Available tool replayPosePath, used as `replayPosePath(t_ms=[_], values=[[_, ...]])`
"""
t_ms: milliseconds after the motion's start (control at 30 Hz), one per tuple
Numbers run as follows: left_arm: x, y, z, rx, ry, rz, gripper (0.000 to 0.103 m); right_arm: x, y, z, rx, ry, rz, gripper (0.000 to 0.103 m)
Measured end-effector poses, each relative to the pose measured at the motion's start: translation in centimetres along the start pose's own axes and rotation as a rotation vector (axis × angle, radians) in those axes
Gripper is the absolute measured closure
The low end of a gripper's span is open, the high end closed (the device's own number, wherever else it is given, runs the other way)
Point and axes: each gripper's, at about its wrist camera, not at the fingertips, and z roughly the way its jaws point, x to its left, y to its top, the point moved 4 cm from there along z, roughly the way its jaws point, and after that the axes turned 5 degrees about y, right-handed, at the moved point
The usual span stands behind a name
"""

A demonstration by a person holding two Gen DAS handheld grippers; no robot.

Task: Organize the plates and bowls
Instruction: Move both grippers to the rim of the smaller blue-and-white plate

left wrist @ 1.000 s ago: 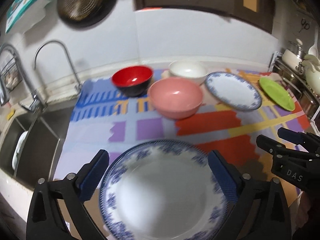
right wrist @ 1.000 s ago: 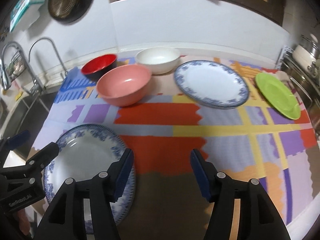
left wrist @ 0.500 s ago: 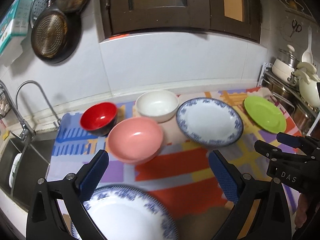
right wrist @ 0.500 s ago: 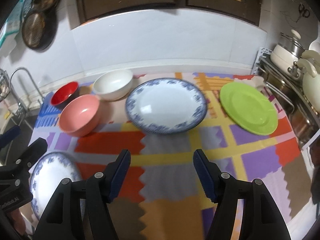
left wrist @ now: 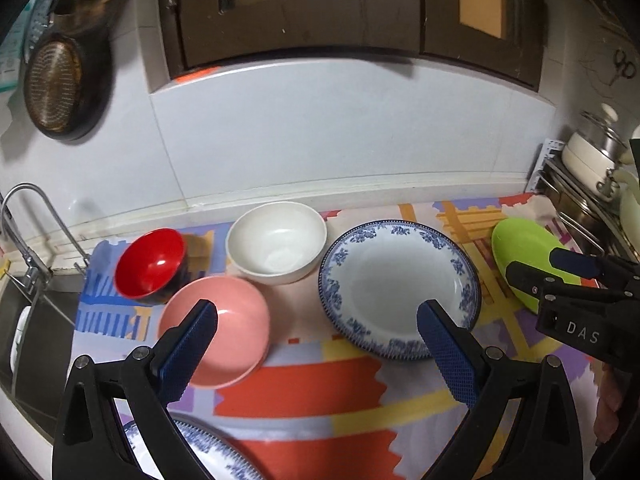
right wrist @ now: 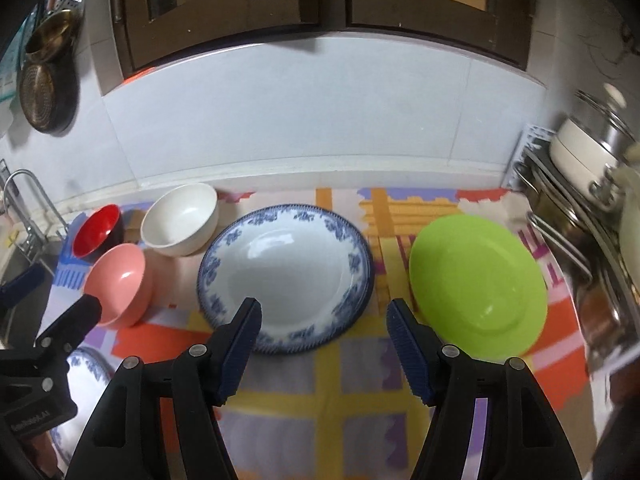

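left tool [left wrist: 316,322] hovers, fingers apart, empty | right tool [right wrist: 324,320] hovers, fingers apart, empty | blue-rimmed plate [right wrist: 286,276] mid-frame on surface [right wrist: 360,400]; green plate [right wrist: 478,288] right; pink bowl [left wrist: 218,330], white bowl [left wrist: 276,248], red bowl [left wrist: 150,264] left

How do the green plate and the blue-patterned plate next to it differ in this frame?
The green plate is one plain lime colour; the blue-patterned plate is white with a blue floral rim. The green plate lies farthest right, near the pot rack; the blue-patterned plate lies mid-mat beside the white bowl. The blue-patterned plate has a deeper well. Both are round, empty, flat on the mat and ungripped.
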Motion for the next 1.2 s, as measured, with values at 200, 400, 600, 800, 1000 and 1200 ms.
replayPosePath(t_ms=[200, 400, 600, 800, 1000, 1200], values=[[-1.4, 1.9, 3.4, 0.073, -0.023, -0.004, 0.002, -1.6, 2.8, 3.2, 0.080, 0.035, -0.032, 0.037], [-2.7, 2.3, 7.1, 0.150, -0.024, 0.005, 0.008, -3.0, 4.6, 6.9, 0.139, 0.061, -0.036, 0.037], [-3.5, 2.1, 10.0, 0.220, -0.009, 0.011, 0.017, -4.1, 5.5, 10.1, 0.213, 0.081, -0.057, 0.037], [-3.6, 1.5, 12.3, 0.285, 0.003, -0.009, 0.026, -4.7, 6.0, 13.2, 0.290, 0.104, -0.068, 0.038], [-3.7, 0.4, 14.0, 0.323, 0.017, -0.023, 0.033, -5.0, 5.1, 16.0, 0.363, 0.119, -0.064, 0.042], [-3.8, -0.3, 15.3, 0.347, 0.041, -0.019, 0.040, -5.3, 4.5, 17.5, 0.393, 0.105, -0.080, 0.044]])
